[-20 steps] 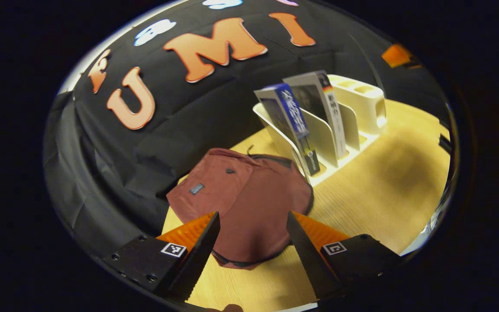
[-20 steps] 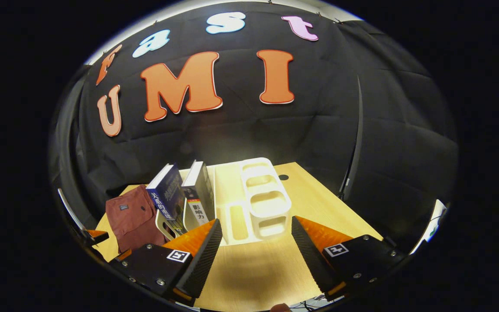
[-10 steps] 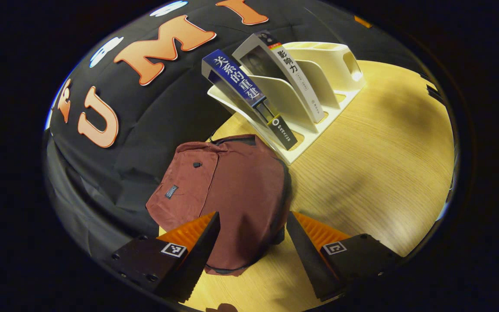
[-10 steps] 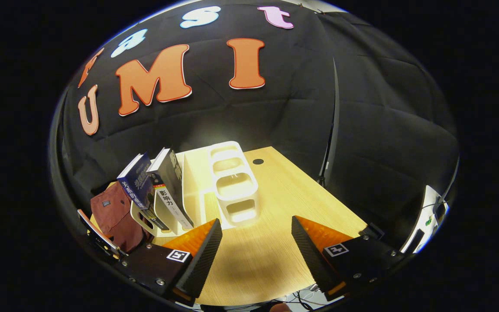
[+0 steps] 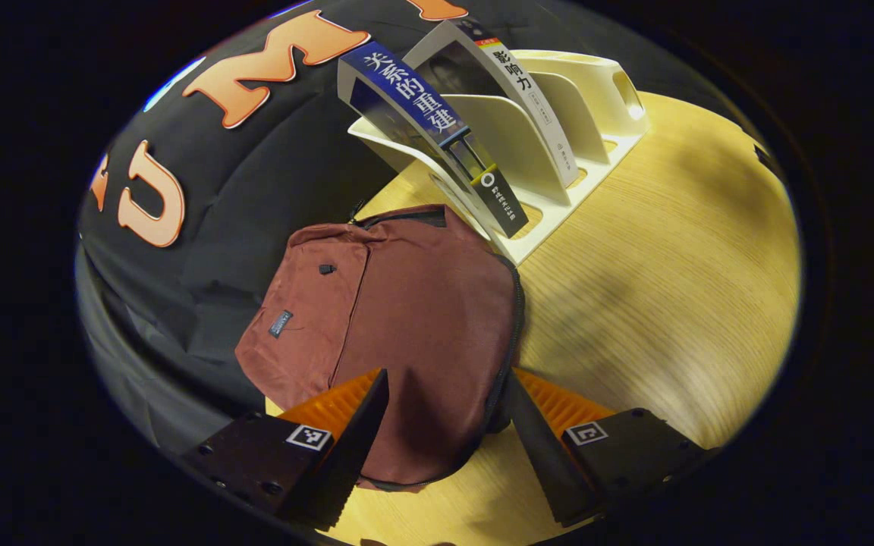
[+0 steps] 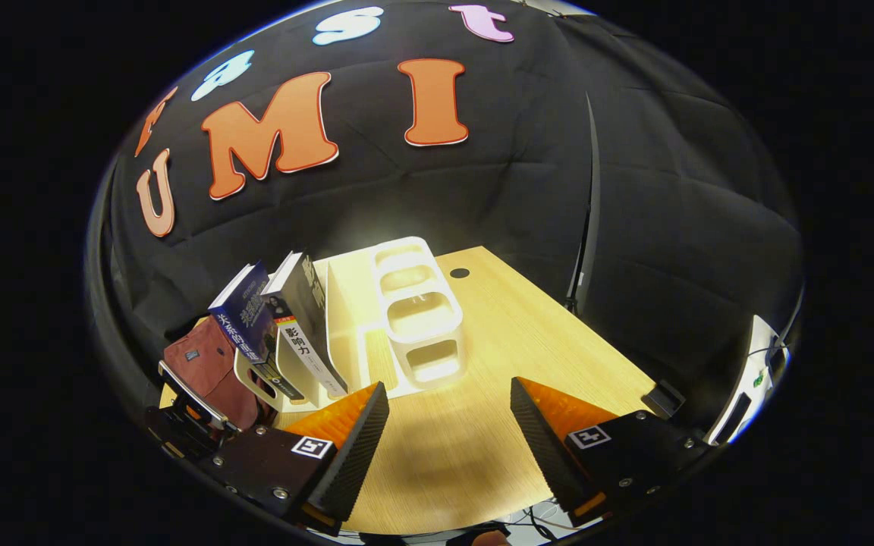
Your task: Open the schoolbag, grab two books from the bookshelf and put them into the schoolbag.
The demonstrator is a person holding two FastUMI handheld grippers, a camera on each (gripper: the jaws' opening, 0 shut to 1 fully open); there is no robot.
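Observation:
A dark red schoolbag (image 5: pixel 399 318) lies flat on the wooden table (image 5: pixel 657 288), its zipper running along the right edge. My left gripper (image 5: pixel 443 432) hovers open over the bag's near end. Behind the bag a cream bookshelf (image 5: pixel 558 152) holds a blue book (image 5: pixel 422 114) and a grey-white book (image 5: pixel 513 91), both leaning in its slots. In the right gripper view, the bookshelf (image 6: pixel 407 318), blue book (image 6: pixel 247 318), dark book (image 6: pixel 300 318) and the bag (image 6: pixel 205 371) sit left of centre. My right gripper (image 6: pixel 448 432) is open above bare table. The left gripper (image 6: pixel 187 421) shows at the lower left.
The shelf's right end has cup-like compartments (image 6: pixel 418 303). A small round hole (image 6: pixel 460 272) marks the table's far part. A pole (image 6: pixel 585 220) stands at the right of the black cloth wall. A small dark object (image 6: pixel 664 394) sits at the table's right edge.
My left gripper has moved closer over the bag, which now looms larger. The right gripper shifted only slightly; the left gripper has come further into its lower-left corner.

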